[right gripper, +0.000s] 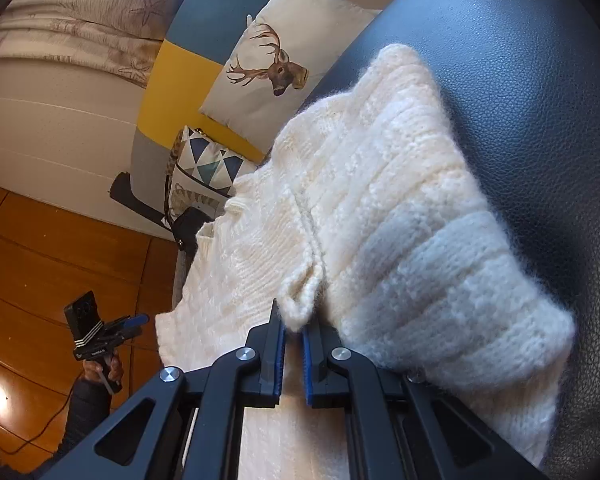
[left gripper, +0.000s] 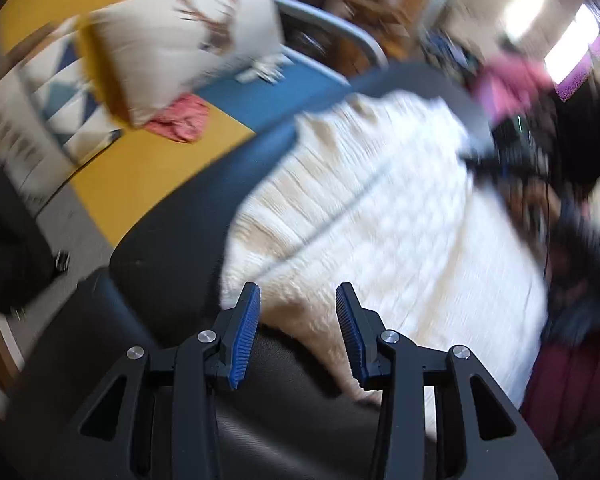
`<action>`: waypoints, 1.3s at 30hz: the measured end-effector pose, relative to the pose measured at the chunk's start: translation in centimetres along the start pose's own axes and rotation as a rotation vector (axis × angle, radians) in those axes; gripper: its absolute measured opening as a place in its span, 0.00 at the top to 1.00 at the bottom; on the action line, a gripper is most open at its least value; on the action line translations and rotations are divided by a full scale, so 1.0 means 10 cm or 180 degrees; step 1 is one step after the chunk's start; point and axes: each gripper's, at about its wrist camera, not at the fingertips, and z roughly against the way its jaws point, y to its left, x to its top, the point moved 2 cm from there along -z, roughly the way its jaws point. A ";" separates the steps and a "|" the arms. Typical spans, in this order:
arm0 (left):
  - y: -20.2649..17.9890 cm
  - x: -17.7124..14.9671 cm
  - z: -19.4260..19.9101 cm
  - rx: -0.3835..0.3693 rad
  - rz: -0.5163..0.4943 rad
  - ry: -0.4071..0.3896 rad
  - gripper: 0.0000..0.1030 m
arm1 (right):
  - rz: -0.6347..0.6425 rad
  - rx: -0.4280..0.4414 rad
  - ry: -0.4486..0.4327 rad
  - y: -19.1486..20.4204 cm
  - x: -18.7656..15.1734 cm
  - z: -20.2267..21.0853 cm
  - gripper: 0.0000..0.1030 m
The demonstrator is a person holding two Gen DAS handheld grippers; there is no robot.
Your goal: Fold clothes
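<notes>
Cream knit sweater (right gripper: 380, 208) lies spread on a black leather seat (right gripper: 540, 80), reaching the seat's edge on the side toward the deer cushion (right gripper: 276, 60). Right gripper (right gripper: 294, 328): fingers (right gripper: 278, 344) nearly closed, pinching a fuzzy knit edge of the sweater where a fold rises from the fabric. Left gripper (left gripper: 298, 300): fingers (left gripper: 246, 332) spread wide, nothing between them, poised over the sweater's near edge (left wrist view motion-blurred; in the right wrist view this gripper appears off the seat's edge, above a wooden floor (right gripper: 40, 260)).
</notes>
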 end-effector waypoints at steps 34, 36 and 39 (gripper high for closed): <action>-0.36 0.40 -0.59 -0.0110 -0.1398 0.1520 0.93 | 0.0251 -0.0078 0.0081 0.10 -0.03 -0.02 0.96; -0.33 0.39 -0.57 0.0195 -0.1360 0.1496 0.93 | 0.0246 -0.0102 0.0038 0.11 -0.04 -0.01 0.96; -0.25 0.38 -0.65 0.0637 -0.1173 0.1449 0.89 | 0.0334 -0.0181 -0.0039 0.18 -0.06 0.02 0.93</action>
